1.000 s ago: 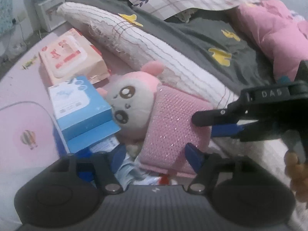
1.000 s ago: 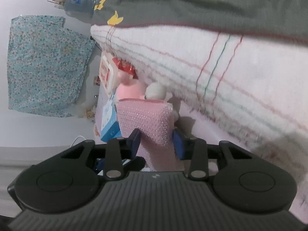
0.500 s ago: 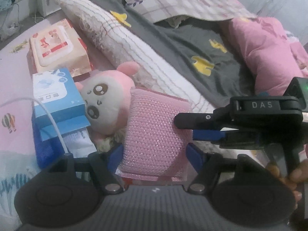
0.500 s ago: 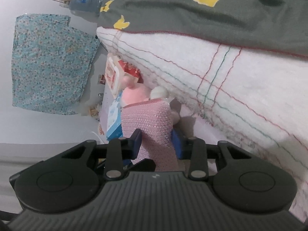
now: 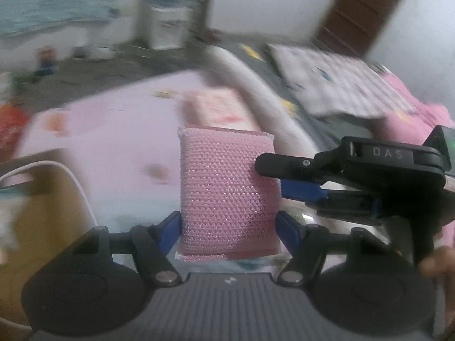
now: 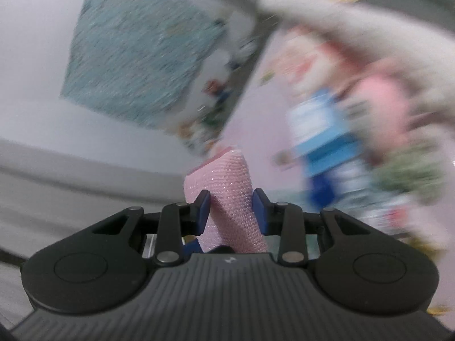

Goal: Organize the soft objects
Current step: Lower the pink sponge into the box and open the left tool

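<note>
A pink, sparkly knitted pad (image 5: 227,187) is held up in the air above the bed by both grippers. My left gripper (image 5: 229,227) is shut on its lower part, one blue pad pressing each side edge. My right gripper (image 5: 271,176) comes in from the right and pinches the pad's right edge between its fingers. In the right wrist view the pink pad (image 6: 224,176) stands squeezed between the blue pads of the right gripper (image 6: 231,204). Both views are blurred by motion. A pink plush toy (image 6: 381,108) lies on the sheet, beside a blue tissue box (image 6: 327,139).
The pink bed sheet (image 5: 119,130) spreads below, with a pink wipes pack (image 5: 219,108) beyond the pad. A white rolled blanket (image 5: 256,85) and a grey blanket (image 5: 335,119) lie to the right. A brown box (image 5: 42,199) with a white cable (image 5: 76,182) is at the left. A hand (image 5: 438,264) grips the right gripper.
Both grippers have lifted the pink pad off the plush toy and up from the bed. The left view has swung away from the toy and blue box toward the room.
</note>
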The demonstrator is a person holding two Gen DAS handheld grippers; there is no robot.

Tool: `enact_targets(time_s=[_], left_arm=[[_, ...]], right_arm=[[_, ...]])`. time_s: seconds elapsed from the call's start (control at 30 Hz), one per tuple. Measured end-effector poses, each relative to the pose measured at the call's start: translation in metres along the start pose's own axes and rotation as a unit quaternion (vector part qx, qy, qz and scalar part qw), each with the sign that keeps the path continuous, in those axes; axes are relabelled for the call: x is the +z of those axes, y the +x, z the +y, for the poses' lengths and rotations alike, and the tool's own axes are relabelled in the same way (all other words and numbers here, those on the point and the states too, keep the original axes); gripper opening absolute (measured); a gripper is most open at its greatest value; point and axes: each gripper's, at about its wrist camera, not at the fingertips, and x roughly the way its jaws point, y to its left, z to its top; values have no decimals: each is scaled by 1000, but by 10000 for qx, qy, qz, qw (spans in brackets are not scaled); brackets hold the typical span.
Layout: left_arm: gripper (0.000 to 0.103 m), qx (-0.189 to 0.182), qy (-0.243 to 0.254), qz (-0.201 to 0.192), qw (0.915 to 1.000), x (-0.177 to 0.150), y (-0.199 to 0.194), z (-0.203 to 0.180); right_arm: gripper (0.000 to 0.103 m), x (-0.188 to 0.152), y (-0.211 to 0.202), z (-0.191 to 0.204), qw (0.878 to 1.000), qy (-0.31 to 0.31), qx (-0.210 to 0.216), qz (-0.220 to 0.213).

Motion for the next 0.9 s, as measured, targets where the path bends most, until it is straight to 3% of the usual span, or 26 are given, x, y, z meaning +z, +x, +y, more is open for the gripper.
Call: enact_targets(time_s=[0.2,0.47,0.67,0.73,0.9], left_arm=[[73,680,-653,-229,9953,-8,-43,118],[73,644,-1252,-122,9900,-14,-18,234],[73,663,-1311,119,9891,-26,23,280],[73,771,-1292,231,9883,-33,40,287],[72,946,-1190,472,9873,-46,61,294]], right_arm=[[32,-38,122,85,9952,-513,375,738],[32,-72,247,133,9863,-990,-186,1306],[36,-92,290,150,9756,-1574,-830,1285],[51,-96,297,150,9712,-1744,-1036,1248],[52,-94,298,147,9679,-1959,-1147,1082]])
